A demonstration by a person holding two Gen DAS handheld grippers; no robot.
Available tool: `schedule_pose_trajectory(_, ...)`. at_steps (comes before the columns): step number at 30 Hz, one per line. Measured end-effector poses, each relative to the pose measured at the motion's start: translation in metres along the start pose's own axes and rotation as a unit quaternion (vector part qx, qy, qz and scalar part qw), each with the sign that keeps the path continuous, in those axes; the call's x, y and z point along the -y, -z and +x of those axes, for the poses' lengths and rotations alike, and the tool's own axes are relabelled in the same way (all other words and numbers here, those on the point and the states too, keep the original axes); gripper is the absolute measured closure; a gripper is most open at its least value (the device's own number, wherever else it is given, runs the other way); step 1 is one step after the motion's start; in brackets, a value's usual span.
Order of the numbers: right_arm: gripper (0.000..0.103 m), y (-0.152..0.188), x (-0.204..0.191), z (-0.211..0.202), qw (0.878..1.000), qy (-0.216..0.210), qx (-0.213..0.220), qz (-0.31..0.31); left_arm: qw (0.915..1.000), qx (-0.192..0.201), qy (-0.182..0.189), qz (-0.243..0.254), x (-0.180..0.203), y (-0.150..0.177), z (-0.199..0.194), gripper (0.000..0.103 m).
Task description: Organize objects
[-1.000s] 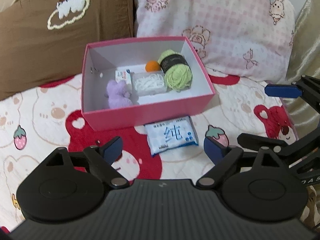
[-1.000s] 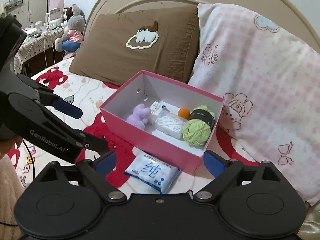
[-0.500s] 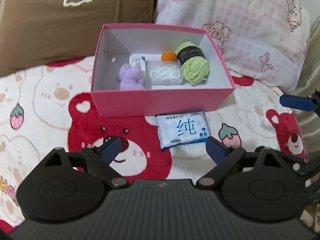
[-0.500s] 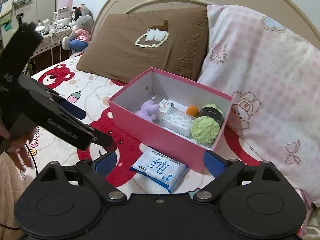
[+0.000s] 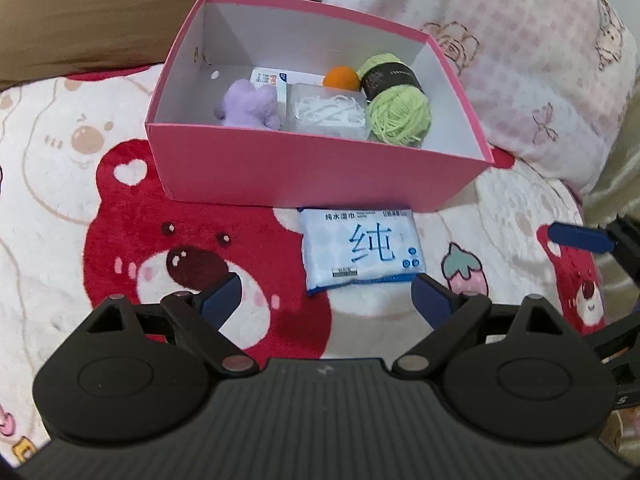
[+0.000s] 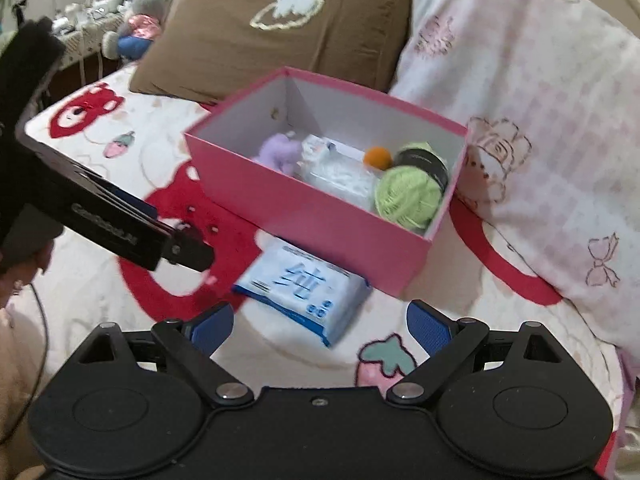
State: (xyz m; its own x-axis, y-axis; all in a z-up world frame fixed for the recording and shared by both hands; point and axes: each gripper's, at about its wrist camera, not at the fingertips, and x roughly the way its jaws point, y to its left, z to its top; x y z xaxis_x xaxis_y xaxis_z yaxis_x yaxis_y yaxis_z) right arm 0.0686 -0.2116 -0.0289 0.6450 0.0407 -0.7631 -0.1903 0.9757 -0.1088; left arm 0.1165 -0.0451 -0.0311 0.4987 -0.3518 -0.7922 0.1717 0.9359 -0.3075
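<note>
Between my left gripper's [image 5: 326,300] spread jaws and a little ahead of them lies the pack of wet wipes [image 5: 361,250], flat on the bear-print blanket [image 5: 72,184] with its far edge just against the near wall of the pink box [image 5: 316,178]. Those jaws stand wide apart and hold nothing; the pack sits nearer the right-hand blue pad [image 5: 430,300] than the left one. Ahead of the jaws, inside the box, I can see a purple plush toy [image 5: 248,106] toward the left, a clear packet of white strands [image 5: 328,114] in the middle with a small white carton [image 5: 272,80] behind it, an orange ball [image 5: 341,78] further back, and a skein of green yarn [image 5: 398,112] toward the right. Off to the right of my left jaws, one blue finger of the other tool pokes into view. From the right gripper [image 6: 320,328] the same pack [image 6: 304,292] shows slightly blurred, again ahead of and between the tips, tilted across my line of sight and tucked beside the box's [image 6: 320,216] near corner. Its jaws are also fully spread and grip nothing. Left of these jaws the black body of the left tool reaches in above the blanket [image 6: 460,320]. Beyond the box a brown pillow [image 6: 296,36] leans up on the left and a pink checked pillow [image 6: 532,92] on the right.
</note>
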Motion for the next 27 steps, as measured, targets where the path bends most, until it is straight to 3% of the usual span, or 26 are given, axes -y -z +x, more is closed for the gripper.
schedule_pose_trajectory(8,0.008,0.01,0.02,0.032,0.999,0.002,0.025,0.038,0.9998,-0.012,0.014,-0.009,-0.008,0.007,0.028,0.012)
schedule_pose_trajectory(11,0.008,0.008,0.037,0.042,0.996,0.003,0.027,0.084,0.9995,-0.023,-0.011,-0.018,-0.013,0.006,0.039,0.012)
schedule_pose_trajectory(15,0.012,0.007,0.055,0.056,0.987,-0.035,-0.006,0.155,0.9995,-0.015,-0.024,-0.011,-0.016,0.003,0.047,0.012)
schedule_pose_trajectory(21,0.016,0.009,0.056,0.075,0.981,-0.05,-0.022,0.185,0.9999,-0.015,-0.007,0.004,-0.018,-0.001,0.057,0.015)
schedule_pose_trajectory(27,0.027,0.003,0.057,0.084,0.981,-0.062,-0.038,0.181,0.9996,-0.009,0.022,-0.015,-0.027,-0.003,0.059,0.015)
